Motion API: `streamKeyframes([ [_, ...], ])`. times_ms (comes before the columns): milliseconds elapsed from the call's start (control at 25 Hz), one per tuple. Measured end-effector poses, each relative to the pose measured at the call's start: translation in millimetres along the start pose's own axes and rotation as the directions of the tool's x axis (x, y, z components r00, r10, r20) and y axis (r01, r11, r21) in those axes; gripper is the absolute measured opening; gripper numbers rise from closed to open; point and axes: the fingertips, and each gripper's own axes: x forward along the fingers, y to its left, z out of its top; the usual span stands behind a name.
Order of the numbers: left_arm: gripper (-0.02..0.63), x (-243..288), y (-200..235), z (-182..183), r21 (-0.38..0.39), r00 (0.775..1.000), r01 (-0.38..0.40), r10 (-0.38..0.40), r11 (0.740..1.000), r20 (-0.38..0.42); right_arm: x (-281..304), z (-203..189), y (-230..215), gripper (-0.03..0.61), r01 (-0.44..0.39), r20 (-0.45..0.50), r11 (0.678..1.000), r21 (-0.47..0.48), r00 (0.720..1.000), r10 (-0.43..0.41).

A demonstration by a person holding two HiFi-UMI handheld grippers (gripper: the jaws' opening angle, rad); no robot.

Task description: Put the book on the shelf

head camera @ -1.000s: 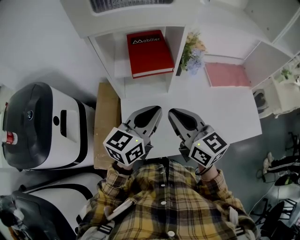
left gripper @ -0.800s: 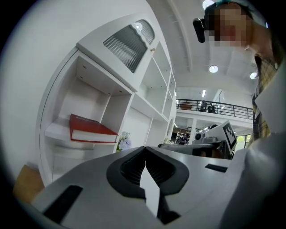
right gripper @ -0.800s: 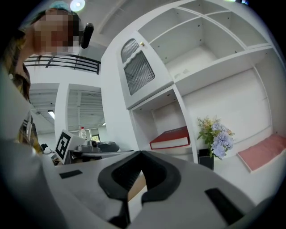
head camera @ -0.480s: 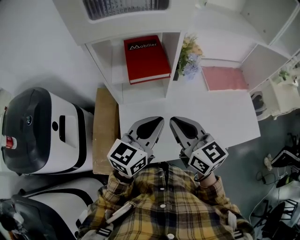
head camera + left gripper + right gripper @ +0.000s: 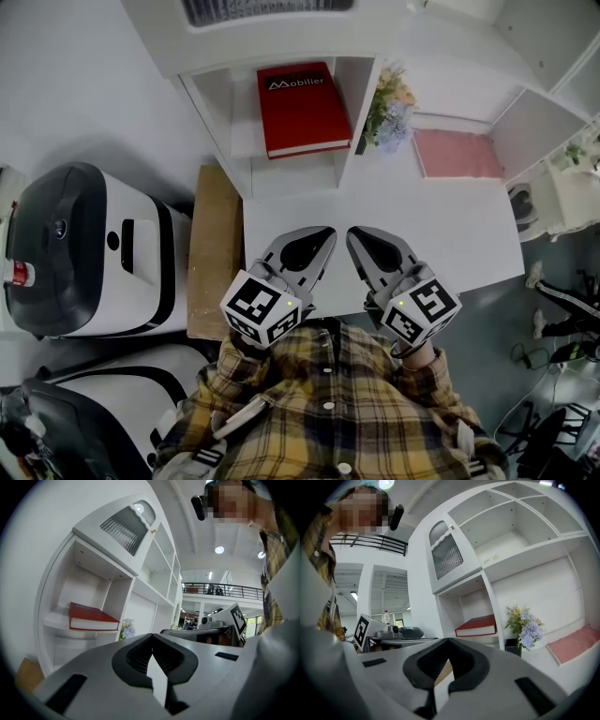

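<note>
Desk: white tabletop [image 5: 450, 234] stood bare in front of the person and ran up to a white shelf [image 5: 239, 141] at its far edge.
Left gripper [image 5: 322, 236]: its jaws were closed together with nothing between them, and it was held near the desk's front edge, pointing toward the shelf.
Right gripper [image 5: 354, 236]: its jaws were likewise shut and empty, just beside the left one.
Book [image 5: 302, 108]: the red book lay flat, cover up, on the board inside the shelf's open compartment, well apart from both grippers.
Flowers [image 5: 389, 103]: a small bunch stood just right of that compartment, with a pink mat [image 5: 459, 152] further right.
Progress: the placing looked finished, since the book rested on the shelf and neither gripper held anything; nothing seemed left to do.
Head view alone: it showed the cover's white lettering from above, a wooden board [image 5: 214, 248] against the desk's left side and a black-and-white machine [image 5: 84, 253] beyond.
Gripper views alone: they showed the book's pale page edge from the side, the empty space beneath its board, the ribbed cabinet door [image 5: 126, 524] above, and the closed jaw tips close up.
</note>
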Motion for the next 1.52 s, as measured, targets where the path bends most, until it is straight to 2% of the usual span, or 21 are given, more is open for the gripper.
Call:
streamKeyframes([
  [1520,0.02,-4.1,-4.3,2.9,0.013,1.0,-0.016,0.016,1.0,0.027,-3.4,-1.2,0.2,0.017,0.0,-0.011,1.0,-0.022,1.0,0.0],
])
